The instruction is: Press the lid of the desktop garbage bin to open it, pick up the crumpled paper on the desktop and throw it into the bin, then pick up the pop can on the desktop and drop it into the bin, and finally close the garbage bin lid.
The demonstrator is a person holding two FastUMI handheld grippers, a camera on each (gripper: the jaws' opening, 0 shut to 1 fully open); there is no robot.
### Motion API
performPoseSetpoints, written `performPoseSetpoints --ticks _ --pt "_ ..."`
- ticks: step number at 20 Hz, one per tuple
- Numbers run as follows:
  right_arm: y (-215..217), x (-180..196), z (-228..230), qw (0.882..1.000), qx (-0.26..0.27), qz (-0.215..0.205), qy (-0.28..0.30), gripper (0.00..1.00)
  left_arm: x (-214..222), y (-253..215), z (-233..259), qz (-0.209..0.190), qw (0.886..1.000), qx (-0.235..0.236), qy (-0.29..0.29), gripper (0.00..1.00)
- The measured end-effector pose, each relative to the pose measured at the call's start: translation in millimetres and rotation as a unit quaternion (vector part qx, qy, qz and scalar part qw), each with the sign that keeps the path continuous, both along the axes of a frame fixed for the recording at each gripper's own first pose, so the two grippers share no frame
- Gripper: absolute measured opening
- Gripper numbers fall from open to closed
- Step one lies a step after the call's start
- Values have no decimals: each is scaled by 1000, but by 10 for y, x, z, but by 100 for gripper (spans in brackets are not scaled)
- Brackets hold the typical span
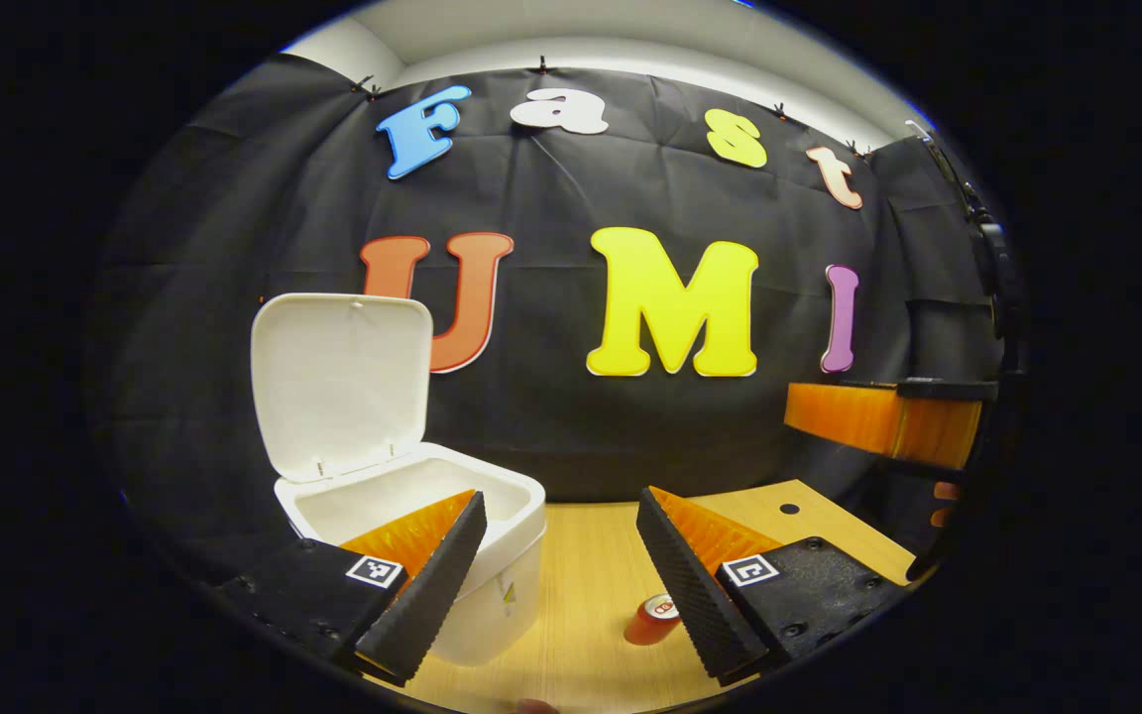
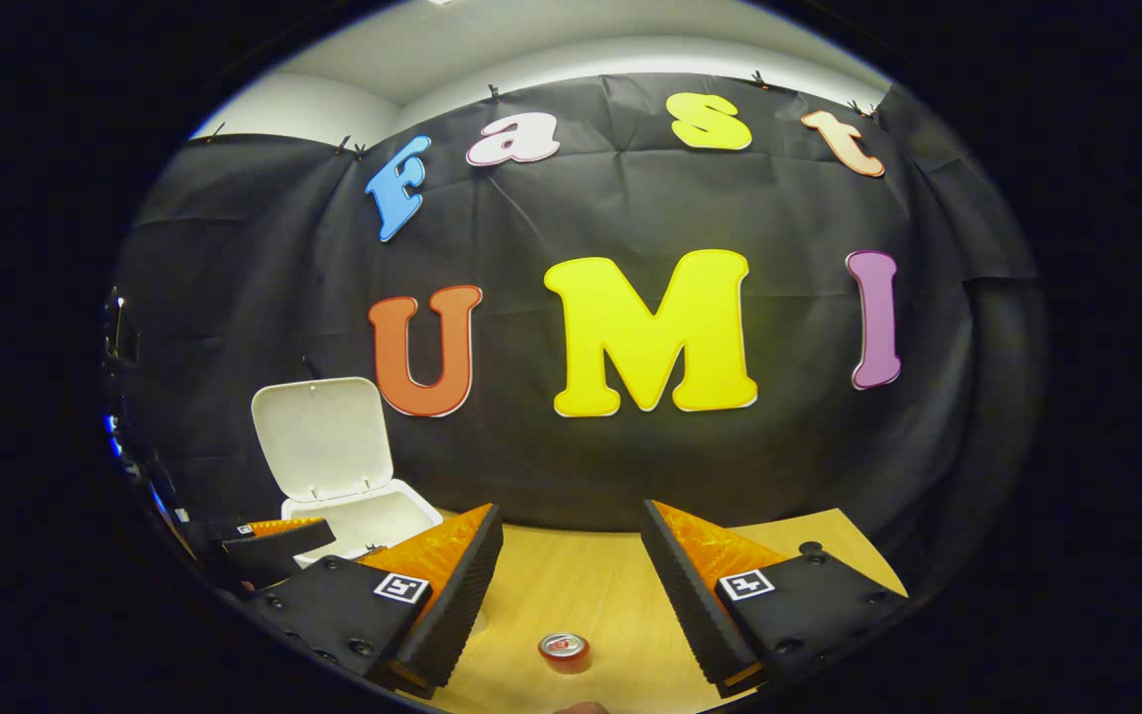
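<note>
Left gripper view: left gripper (image 1: 559,575) hangs with its fingers spread wide, nothing between them.
Bin: white garbage bin (image 1: 492,555) stands on the wooden desktop (image 1: 581,595), lid (image 1: 341,382) tipped up and open; one finger of the left gripper overlaps its front rim.
Can: red pop can (image 1: 652,619) stands upright on the desktop, just beside the inner edge of the other finger, low in the gap.
Right gripper view: right gripper (image 2: 571,585) also spread and empty; the can (image 2: 564,652) sits below and between its fingers, the bin (image 2: 373,521) off to its left with the lid (image 2: 323,436) raised.
Other gripper: seen at the right edge of the left gripper view and beside the bin in the right gripper view.
</note>
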State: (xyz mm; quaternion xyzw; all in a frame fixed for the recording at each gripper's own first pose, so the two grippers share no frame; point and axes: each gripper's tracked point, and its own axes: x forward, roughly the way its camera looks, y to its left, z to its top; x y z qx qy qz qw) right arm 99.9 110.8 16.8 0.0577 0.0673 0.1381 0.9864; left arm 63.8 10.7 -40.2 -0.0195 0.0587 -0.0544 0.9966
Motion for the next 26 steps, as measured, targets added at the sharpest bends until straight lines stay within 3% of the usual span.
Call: performPoseSetpoints --ticks 6,13,26 --pt "-506 -208 1 998 -25 -58 -8 90 244 -479 -723 -53 997 16 54 100" --pt "-791 -366 -183 994 -35 -100 16 90 389 -1006 -1595 -104 985 32 138 100" --pt "-721 -414 -351 993 -39 -104 42 92 523 -1176 -2416 -106 963 9 246 100"
